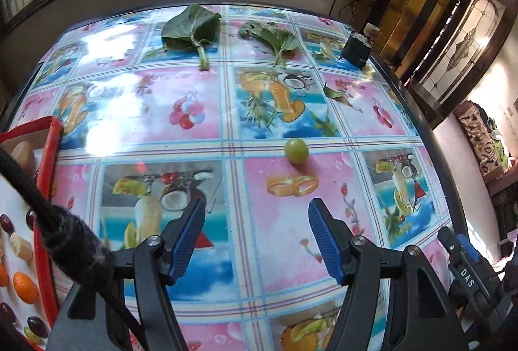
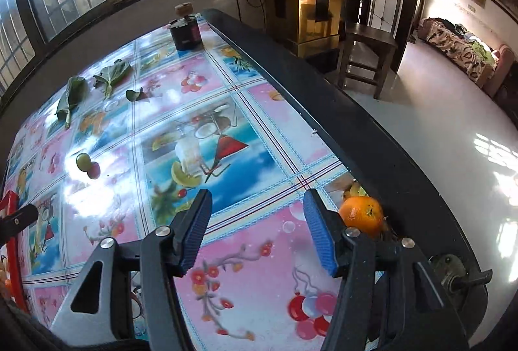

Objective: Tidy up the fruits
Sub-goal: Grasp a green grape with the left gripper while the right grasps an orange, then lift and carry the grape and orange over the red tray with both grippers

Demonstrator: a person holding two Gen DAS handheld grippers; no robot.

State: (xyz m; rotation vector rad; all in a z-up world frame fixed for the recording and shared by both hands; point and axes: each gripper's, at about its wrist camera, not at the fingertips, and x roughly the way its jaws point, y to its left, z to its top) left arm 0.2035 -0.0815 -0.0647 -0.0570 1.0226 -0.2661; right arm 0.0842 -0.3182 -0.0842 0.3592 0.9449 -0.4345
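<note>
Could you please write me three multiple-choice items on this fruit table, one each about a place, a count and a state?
1. Where does the round orange fruit lie?
A. in the red-rimmed tray
B. near the table's dark edge, beside the right gripper
C. on a leaf

2. How many loose green leaves lie at the far side of the patterned tablecloth?
A. one
B. three
C. five

3. How stands the left gripper?
A. open and empty
B. shut on the small green grape
C. shut on a leaf

Answers: 1 B, the orange sits just outside the right gripper by the edge. 2 B, two large leaves and one small piece show. 3 A, its blue fingers are apart and the green grape lies ahead.
</note>
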